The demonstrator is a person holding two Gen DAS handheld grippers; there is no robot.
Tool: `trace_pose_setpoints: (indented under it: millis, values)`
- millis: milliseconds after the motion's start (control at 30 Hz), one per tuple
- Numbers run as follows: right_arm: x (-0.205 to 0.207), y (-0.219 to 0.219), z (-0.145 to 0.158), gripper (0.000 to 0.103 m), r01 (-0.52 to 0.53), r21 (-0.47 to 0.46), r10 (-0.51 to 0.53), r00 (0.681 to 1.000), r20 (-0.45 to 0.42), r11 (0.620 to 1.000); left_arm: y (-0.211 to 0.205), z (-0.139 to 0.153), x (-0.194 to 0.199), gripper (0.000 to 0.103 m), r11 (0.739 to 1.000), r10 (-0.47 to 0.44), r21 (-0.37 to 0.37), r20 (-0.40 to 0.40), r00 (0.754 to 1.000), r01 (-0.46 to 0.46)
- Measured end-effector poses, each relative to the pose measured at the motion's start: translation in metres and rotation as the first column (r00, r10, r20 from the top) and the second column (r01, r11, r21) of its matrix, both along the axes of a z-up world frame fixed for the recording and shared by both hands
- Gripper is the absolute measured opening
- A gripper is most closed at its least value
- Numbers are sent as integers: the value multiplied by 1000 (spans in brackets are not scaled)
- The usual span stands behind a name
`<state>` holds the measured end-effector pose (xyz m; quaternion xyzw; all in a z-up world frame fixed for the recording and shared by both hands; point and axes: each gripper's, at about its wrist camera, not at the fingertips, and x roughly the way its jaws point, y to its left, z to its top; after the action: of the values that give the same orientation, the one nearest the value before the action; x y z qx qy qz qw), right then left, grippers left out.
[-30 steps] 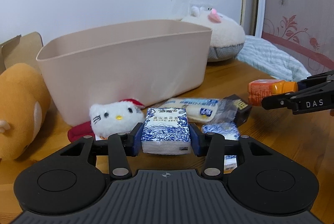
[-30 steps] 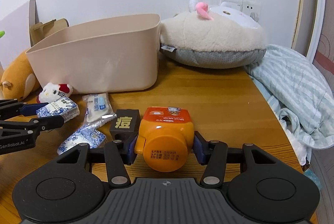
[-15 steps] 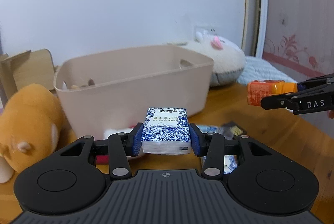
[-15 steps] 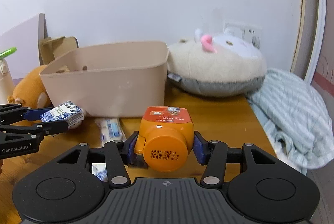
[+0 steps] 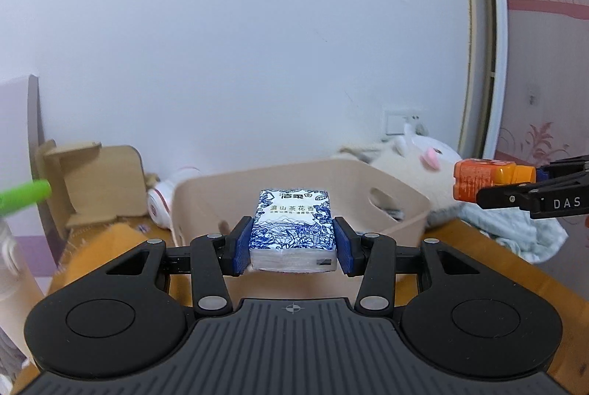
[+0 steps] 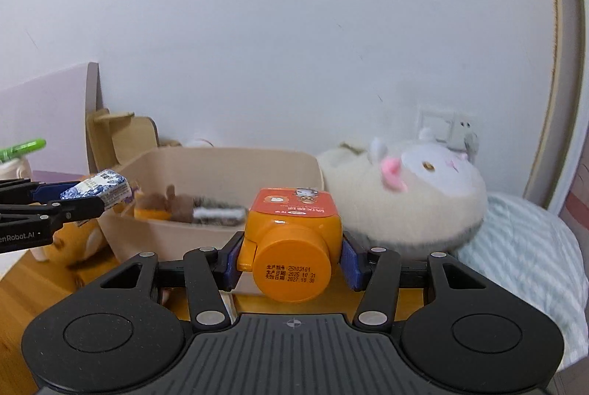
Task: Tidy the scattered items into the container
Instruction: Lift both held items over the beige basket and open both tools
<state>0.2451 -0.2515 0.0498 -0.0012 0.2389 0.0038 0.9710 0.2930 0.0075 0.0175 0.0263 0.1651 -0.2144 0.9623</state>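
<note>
1. Since a second ago both grippers have risen from desk level; the bin (image 5: 401, 207) interior now shows, and the small items on the desk have dropped out of sight.
2. Left gripper (image 5: 293, 245) clamped on a blue-and-white tissue pack (image 5: 293, 229); pack held in the air in front of the bin, not yet inside.
3. Right gripper (image 6: 289, 257) clamped on an orange bottle (image 6: 291, 240), cap toward the camera; held in the air beside the bin's right end.
4. Bin stands on the desk (image 5: 515, 270) and already holds some items, blurred.
5. White plush toy (image 6: 416, 196) lies right of the bin; striped cloth (image 6: 530, 247) beyond it.
</note>
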Motion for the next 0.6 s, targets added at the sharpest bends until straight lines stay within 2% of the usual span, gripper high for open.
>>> trace_pose_setpoints:
  millis: [267, 600]
  values:
    - [37, 5, 5, 50, -29, 42, 30, 1000, -9, 999, 3, 8, 35, 47, 999, 28, 26, 1, 1000, -28]
    - [91, 21, -6, 50, -58, 8, 58, 997, -49, 998, -15, 2, 88, 47, 995, 81, 71, -59, 995, -76]
